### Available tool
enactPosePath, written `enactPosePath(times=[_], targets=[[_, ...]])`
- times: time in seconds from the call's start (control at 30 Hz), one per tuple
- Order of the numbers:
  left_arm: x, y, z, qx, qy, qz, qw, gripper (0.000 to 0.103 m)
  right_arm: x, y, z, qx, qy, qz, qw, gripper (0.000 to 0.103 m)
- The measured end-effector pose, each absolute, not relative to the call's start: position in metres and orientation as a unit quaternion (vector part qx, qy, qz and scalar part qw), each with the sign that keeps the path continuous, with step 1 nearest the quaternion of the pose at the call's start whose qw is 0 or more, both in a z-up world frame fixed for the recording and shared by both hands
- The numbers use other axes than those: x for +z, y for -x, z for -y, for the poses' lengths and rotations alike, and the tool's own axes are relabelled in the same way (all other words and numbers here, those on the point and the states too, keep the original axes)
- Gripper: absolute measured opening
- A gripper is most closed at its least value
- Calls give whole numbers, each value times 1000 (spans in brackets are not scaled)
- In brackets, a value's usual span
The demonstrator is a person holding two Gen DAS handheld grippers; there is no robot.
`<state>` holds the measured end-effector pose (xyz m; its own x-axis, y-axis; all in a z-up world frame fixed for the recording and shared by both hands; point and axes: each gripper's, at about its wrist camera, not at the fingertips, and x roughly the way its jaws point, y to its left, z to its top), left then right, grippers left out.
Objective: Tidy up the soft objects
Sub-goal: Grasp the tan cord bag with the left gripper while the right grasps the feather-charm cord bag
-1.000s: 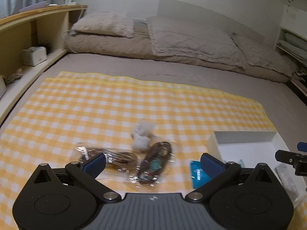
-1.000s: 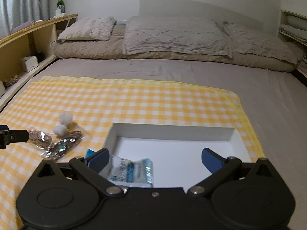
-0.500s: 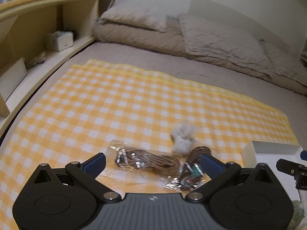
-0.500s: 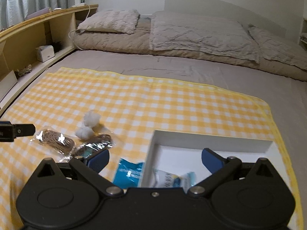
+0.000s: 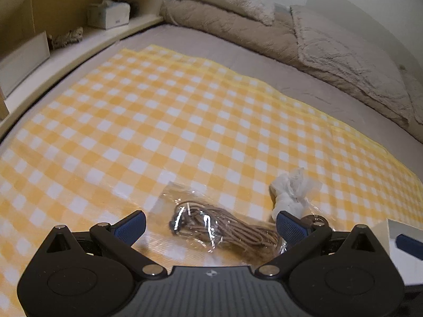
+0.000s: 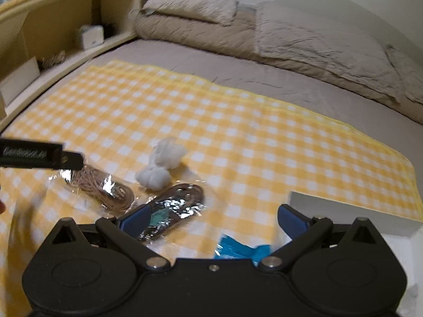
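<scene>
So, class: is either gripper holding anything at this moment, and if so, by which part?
Nothing is held. The left gripper is open above the bagged brown cord, and the right gripper is open and empty.

Ahead of us the yellow checked cloth [image 5: 164,121] lies bare over most of the bed, so a gripper has wide room to pass on the left and far sides. In the near middle, three things crowd together: the bagged brown cord [image 5: 224,227], the white cotton bundle [image 6: 161,163] just beyond it, and the dark bagged item [image 6: 174,208] beside it. The white box [image 6: 351,211] blocks the near right; a blue packet [image 6: 238,249] lies by its wall. The wooden shelf [image 5: 79,39] bounds the left, pillows [image 6: 304,39] the far end.
</scene>
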<state>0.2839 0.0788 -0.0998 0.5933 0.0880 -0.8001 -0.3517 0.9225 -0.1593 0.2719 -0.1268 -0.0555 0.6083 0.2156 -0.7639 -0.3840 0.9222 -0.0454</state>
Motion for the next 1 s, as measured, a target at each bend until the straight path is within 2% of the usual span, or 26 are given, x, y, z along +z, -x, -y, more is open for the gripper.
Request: enactPosePath(times=[0.27,0.53,0.73,1.0], targets=[[-134,-312,-66,162,134,-450,868,103,-88,-289,91,198,139,-423,873,103],[-146,-322,-49,139,94,-455,875,103,-118,-292,79,212,160,-449,853,103],[-147,-318,-36,97,32,-482,870,103,-118,-283,87,219,186,-450,846,103],[-143,-291,-22,45,-101,-498,860,103,-114,-273,109,232,230,-482,813,103]])
